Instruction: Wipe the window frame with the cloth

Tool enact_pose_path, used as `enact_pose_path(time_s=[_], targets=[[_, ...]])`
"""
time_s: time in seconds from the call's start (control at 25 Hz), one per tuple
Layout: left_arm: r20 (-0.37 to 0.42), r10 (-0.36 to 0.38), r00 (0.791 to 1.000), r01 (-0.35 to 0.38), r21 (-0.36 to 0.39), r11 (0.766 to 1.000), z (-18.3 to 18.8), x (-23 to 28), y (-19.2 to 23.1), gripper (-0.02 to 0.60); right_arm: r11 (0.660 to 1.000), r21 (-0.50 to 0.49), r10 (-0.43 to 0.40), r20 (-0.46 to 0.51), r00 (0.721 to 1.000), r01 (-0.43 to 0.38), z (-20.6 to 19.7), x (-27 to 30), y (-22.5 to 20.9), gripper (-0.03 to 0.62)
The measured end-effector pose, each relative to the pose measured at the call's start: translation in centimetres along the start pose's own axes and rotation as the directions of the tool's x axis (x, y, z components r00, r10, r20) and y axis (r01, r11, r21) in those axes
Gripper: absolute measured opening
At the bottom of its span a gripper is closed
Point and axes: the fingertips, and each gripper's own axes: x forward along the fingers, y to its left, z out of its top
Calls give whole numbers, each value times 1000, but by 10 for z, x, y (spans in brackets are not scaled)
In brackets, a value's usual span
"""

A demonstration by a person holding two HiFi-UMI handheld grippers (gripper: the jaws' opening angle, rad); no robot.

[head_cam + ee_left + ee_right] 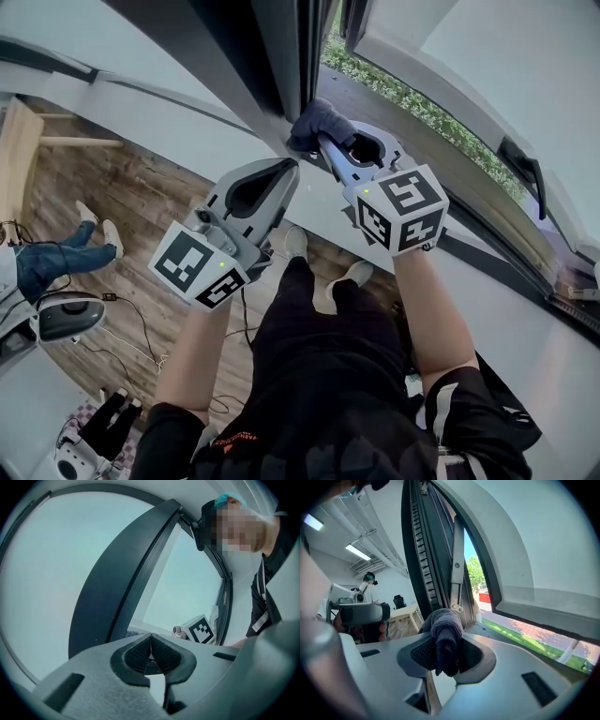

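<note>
Nearest the head camera we see the person's dark clothing (319, 375) and two bare forearms reaching forward, each hand holding a gripper with a marker cube.

Right gripper (325, 142): in its own view (447, 646) the jaws are clamped on a dark, bunched cloth (446, 626), which bulges above the pads and hangs a little way down between them. In the head view the cloth (317, 122) sits at the foot of the dark upright of the window frame (272, 56). We cannot tell whether it touches the frame or is just beside it. The right gripper view shows the frame (423, 550) rising directly behind the cloth, with a metal hinge arm (456, 573) alongside.

Left gripper (292, 167): it is held just to the left of the right one, with its tip near the cloth. In its own view (151, 638) the ribbed pads meet with nothing between them, and a dark frame bar (117, 578) crosses the pale background beyond.

Surroundings: an open sash (487, 56) with a dark handle (520, 167) stands at the right, and greenery (412, 101) shows through the gap. Below lies a wooden floor (131, 192), on which we note the person's pale shoes (296, 242) and, at the far left, a leg in jeans (52, 261).
</note>
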Motion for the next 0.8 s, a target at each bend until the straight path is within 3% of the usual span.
enact_pose_path(time_s=[0.32, 0.8], targets=[[1, -20, 1000, 20, 21, 1000, 13, 1, -5, 18, 1000, 14, -1, 30, 1000, 0, 17, -17, -1, 103], [31, -107, 994, 104, 100, 990, 67, 10, -41, 19, 999, 23, -38, 184, 982, 34, 92, -83, -2, 103]])
